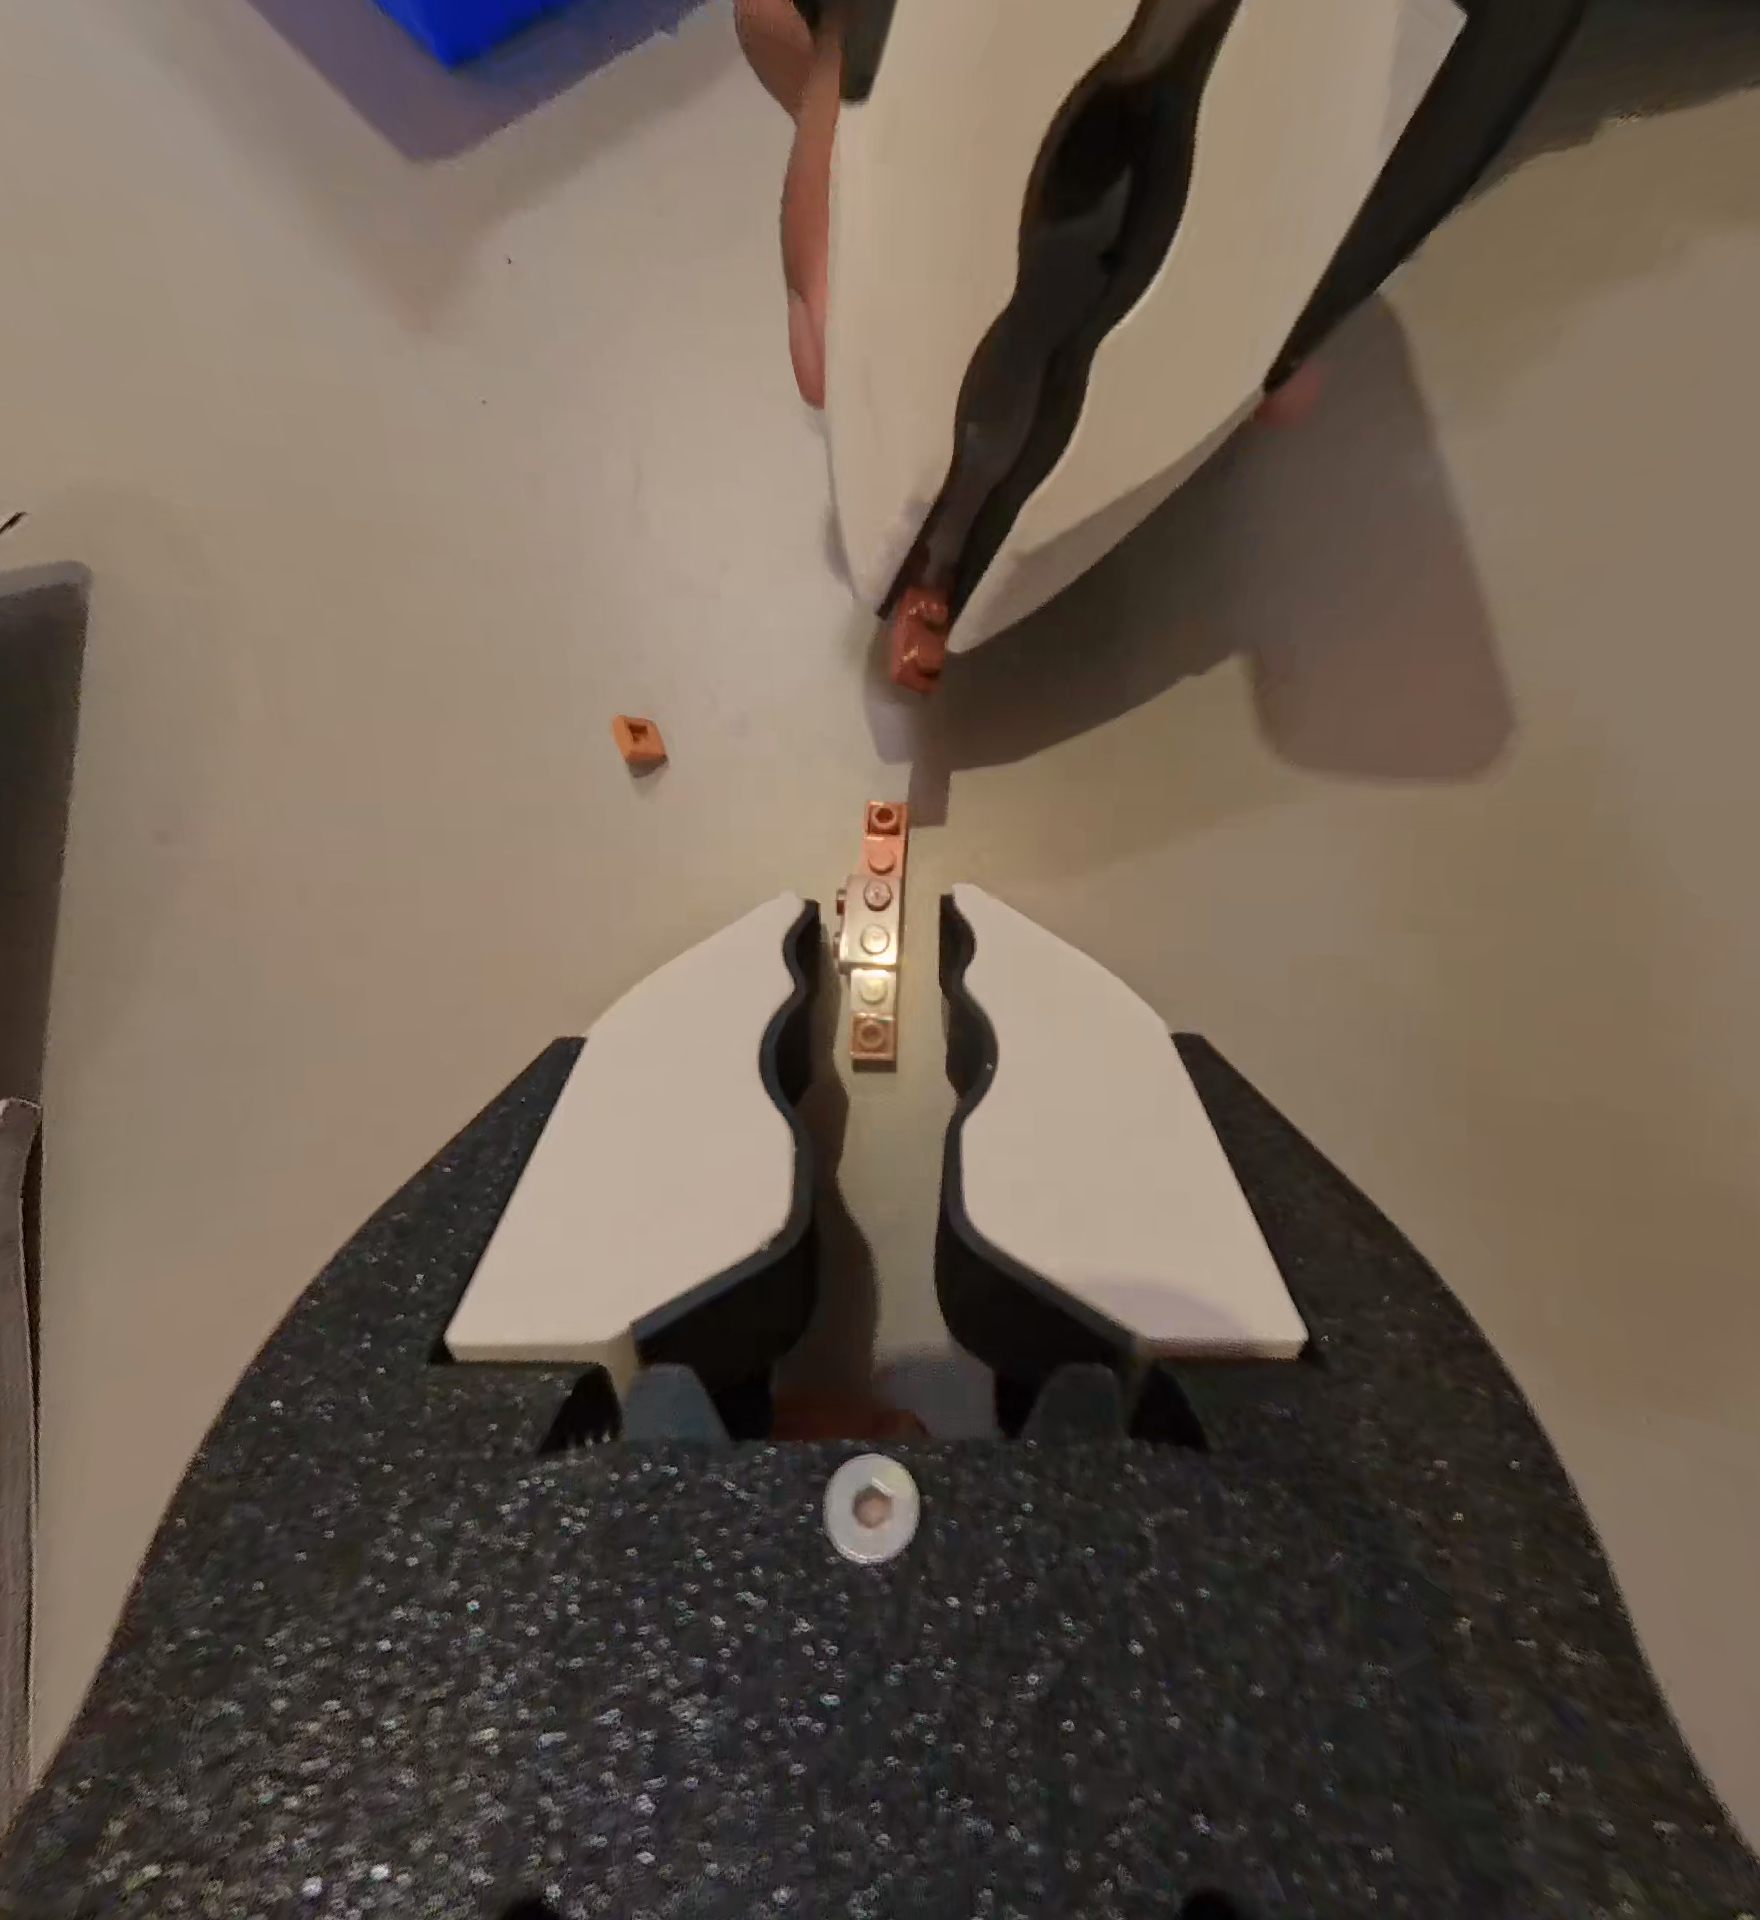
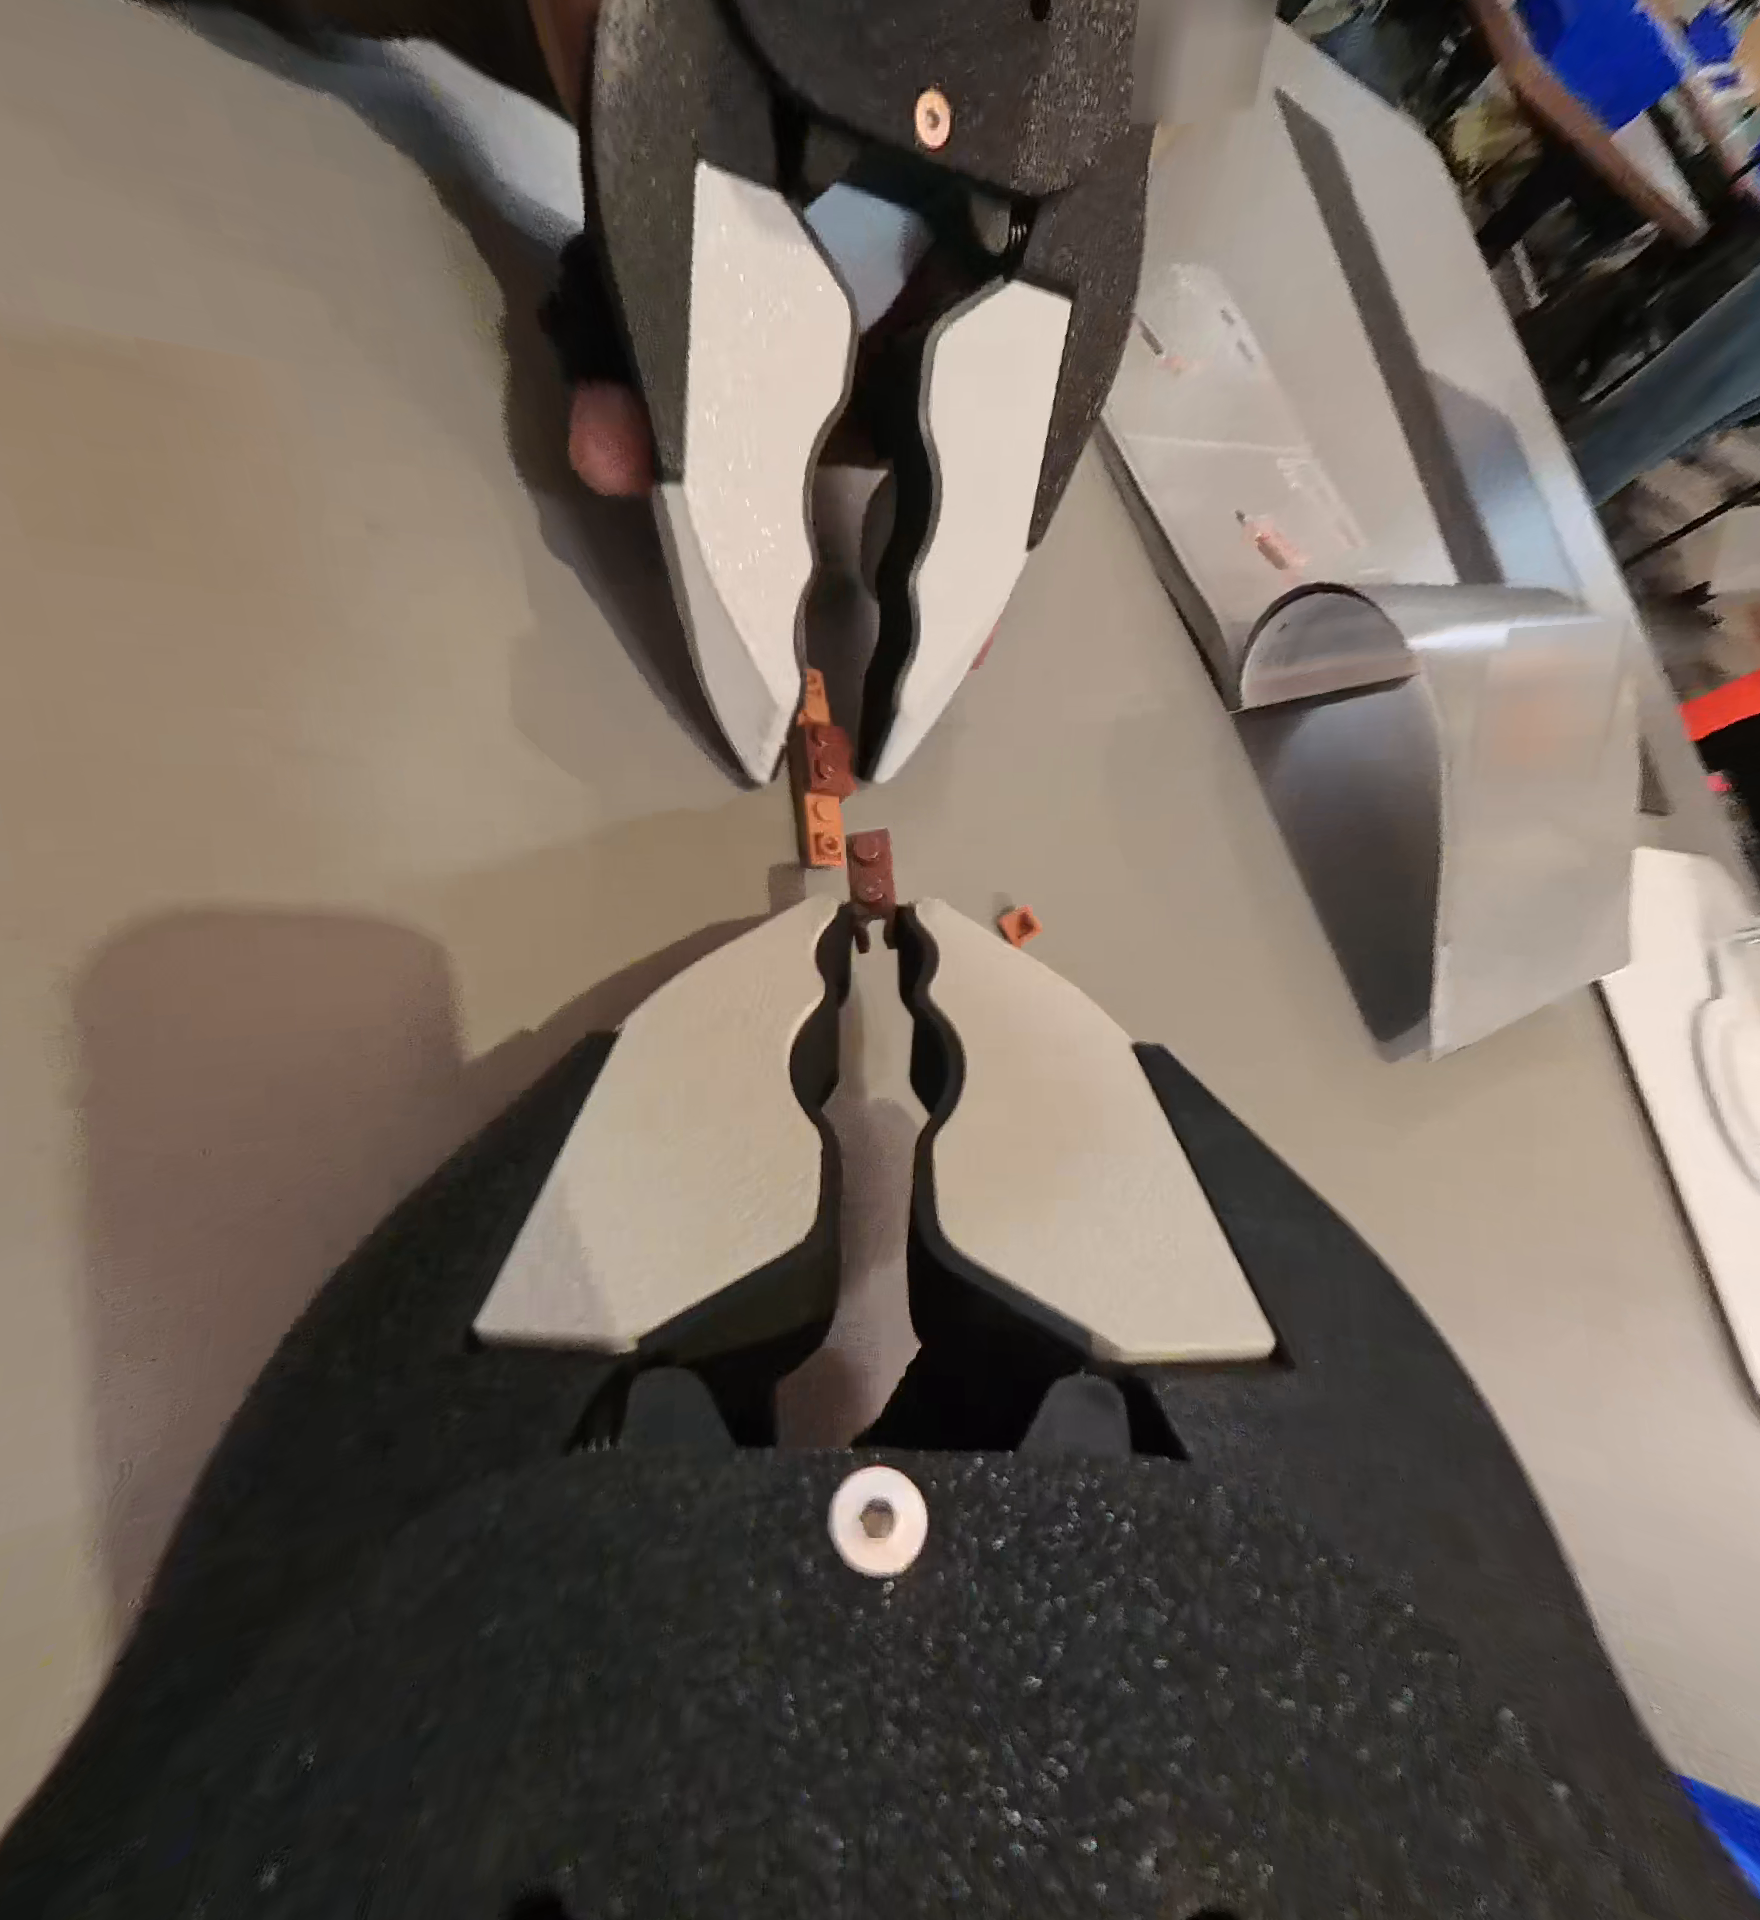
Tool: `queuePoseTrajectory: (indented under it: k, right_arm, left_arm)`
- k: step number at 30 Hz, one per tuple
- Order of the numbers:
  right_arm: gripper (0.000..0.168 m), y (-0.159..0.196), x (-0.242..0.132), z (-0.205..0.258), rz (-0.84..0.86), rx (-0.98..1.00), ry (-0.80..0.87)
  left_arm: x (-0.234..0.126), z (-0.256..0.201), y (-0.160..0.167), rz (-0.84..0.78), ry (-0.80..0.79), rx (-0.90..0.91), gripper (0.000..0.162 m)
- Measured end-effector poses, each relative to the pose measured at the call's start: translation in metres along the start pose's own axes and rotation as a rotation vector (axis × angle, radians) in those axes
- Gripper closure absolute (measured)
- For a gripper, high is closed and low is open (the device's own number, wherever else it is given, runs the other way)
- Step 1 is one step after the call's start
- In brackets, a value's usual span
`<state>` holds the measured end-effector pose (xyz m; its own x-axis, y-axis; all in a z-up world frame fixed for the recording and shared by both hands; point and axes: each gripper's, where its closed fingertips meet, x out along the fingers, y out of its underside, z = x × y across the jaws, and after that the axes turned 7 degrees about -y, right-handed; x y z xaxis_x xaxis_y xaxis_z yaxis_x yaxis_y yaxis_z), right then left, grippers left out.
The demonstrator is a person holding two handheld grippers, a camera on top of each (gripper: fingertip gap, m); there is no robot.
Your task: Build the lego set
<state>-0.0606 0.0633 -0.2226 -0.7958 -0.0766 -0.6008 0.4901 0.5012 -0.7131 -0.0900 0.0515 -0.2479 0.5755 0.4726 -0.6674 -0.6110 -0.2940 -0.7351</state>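
A narrow strip of joined lego plates point(image 1: 874, 966), tan and orange-brown, lies on the beige table. My left gripper point(image 1: 876, 904) is open, with a finger on each side of the strip and a gap on the right side. In the right wrist view the left gripper point(image 2: 826, 774) comes in from the top around the strip point(image 2: 822, 831). My right gripper point(image 2: 874, 914) is shut on a small dark brown lego piece point(image 2: 871, 873), held just beside the strip's near end. In the left wrist view the right gripper point(image 1: 923, 613) holds the brown piece point(image 1: 917, 649) just beyond the strip.
A small loose orange piece point(image 1: 639, 743) lies on the table left of the strip; it also shows in the right wrist view point(image 2: 1019, 923). A silvery plastic package point(image 2: 1427, 727) and a white tray point(image 2: 1738, 1143) lie at the right. A grey box point(image 1: 3, 779) stands at the left. Across from one pair of fingers to the other is roughly 5 centimetres.
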Motion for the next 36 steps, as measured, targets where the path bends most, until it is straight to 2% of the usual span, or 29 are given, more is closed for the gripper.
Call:
queuePoseTrajectory:
  k: [3,11,16,36]
  right_arm:
    - [0.16,0.001,0.002,0.002,0.0,0.069,-0.044]
    - [0.16,0.003,0.005,0.008,0.005,0.19,-0.13]
    - [0.16,0.003,0.004,0.012,0.004,0.235,-0.18]
    - [0.159,0.005,0.005,0.023,0.025,0.313,-0.274]
  left_arm:
    - [0.002,-0.002,0.0,0.021,0.026,-0.022,0.15]
    - [0.005,-0.007,-0.005,0.011,0.037,-0.021,0.151]
    - [0.004,-0.013,-0.017,-0.05,0.069,-0.036,0.151]
    - [0.005,-0.024,-0.021,-0.063,0.098,0.014,0.151]
